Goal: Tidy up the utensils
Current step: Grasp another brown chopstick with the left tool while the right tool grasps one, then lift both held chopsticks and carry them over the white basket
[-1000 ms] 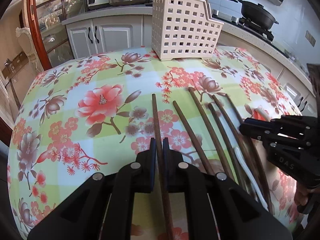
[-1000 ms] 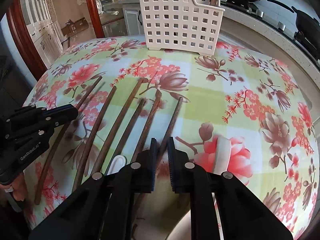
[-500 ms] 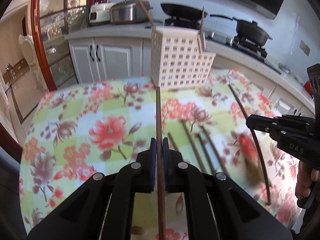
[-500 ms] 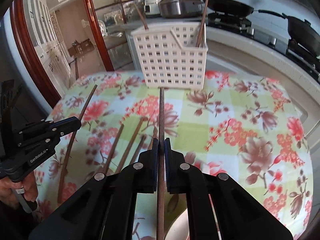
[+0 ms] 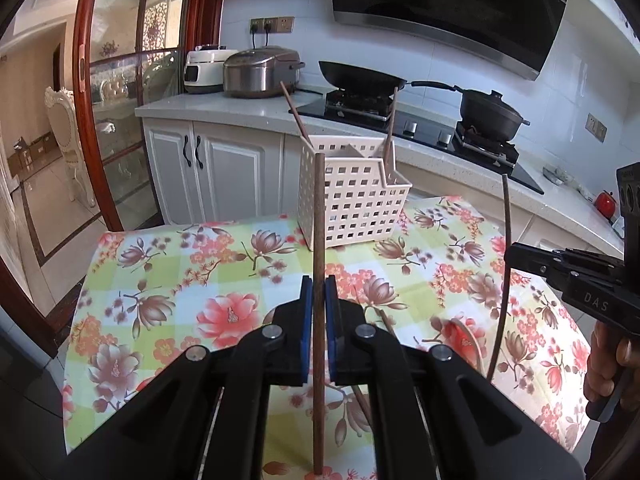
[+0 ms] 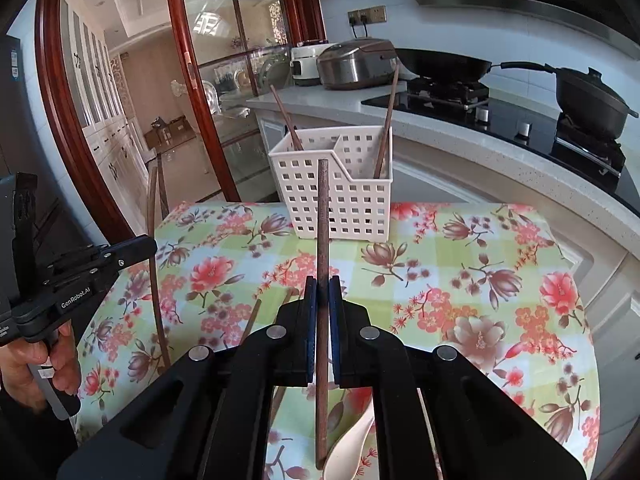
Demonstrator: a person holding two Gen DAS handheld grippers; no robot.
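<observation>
The left gripper [image 5: 319, 292] is closed on a brown chopstick [image 5: 319, 280], held upright above the flowered tablecloth [image 5: 200, 280]. The right gripper [image 6: 322, 294] clamps a second chopstick [image 6: 322, 240] in the same way. The white basket [image 6: 340, 192] stands at the far side of the table and holds two chopsticks. A white spoon [image 6: 348, 448] lies near, probably on the cloth.

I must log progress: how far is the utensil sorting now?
Done: two chopsticks stand in the white basket. In hand: the left gripper and right gripper each clamp one chopstick. Left: more chopsticks and a white spoon on the table.
</observation>
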